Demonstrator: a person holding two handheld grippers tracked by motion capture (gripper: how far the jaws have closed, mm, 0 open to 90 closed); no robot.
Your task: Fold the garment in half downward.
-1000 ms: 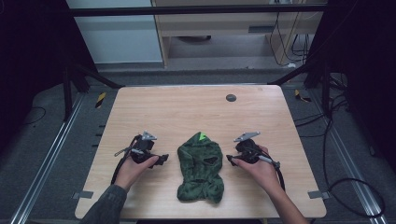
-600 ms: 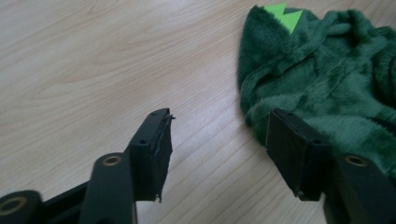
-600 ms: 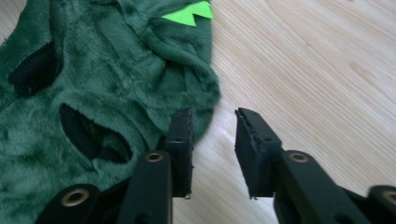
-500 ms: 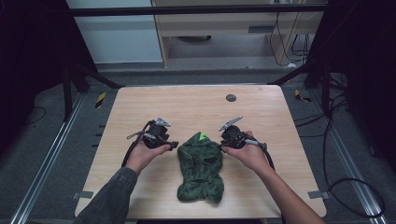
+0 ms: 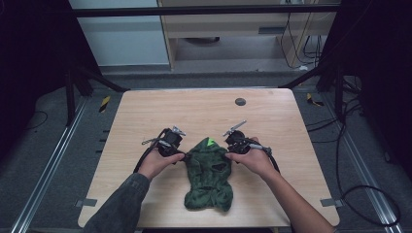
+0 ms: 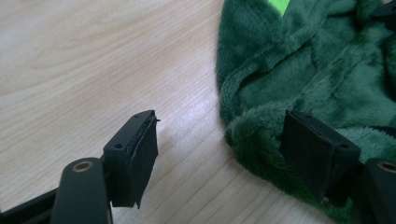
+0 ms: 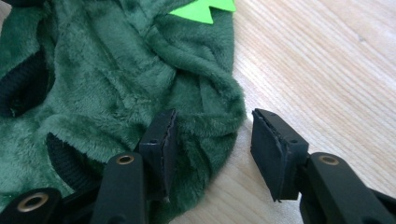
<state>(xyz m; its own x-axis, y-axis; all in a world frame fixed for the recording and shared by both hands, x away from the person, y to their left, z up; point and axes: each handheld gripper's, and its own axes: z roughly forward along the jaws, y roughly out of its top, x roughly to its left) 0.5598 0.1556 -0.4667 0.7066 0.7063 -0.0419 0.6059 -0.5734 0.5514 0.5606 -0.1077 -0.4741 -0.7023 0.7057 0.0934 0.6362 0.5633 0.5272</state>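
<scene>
At the bottom of the high view two forearms come in, one from each side, and each hand holds a claw against an upper flank of the green fleece garment [image 5: 210, 172]. The garment lies flat on the desk [image 5: 272, 121], low and centre in that frame, well clear of every edge.

The left claw [image 5: 182, 156] sits at the garment's left edge. In the left gripper view its jaws stand wide apart: one jaw hangs over bare wood at lower left, the other rests over the plush at lower right, with the rolled hem [image 6: 252, 128] between them. It grips nothing yet. The right claw [image 5: 227, 154] mirrors it at the right edge. In the right gripper view its jaws are likewise parted, one over the fleece, one over the wood, with the thick fold of the edge [image 7: 219, 119] in the gap.

This paired straddle looks like a setup for pinching both sides at once, so the cloth can be lifted or spread evenly without twisting.

The garment's long axis runs up and down the high frame, from the broad bunched end near the bottom edge to the narrower end pointing up the frame, marked by a bright green tab [image 5: 210, 142]. Dark ribbed openings [image 7: 23, 88] show in the fleece.

Farther up the desk, a small dark round disc [image 5: 240, 101] lies alone, well apart from the work.
</scene>
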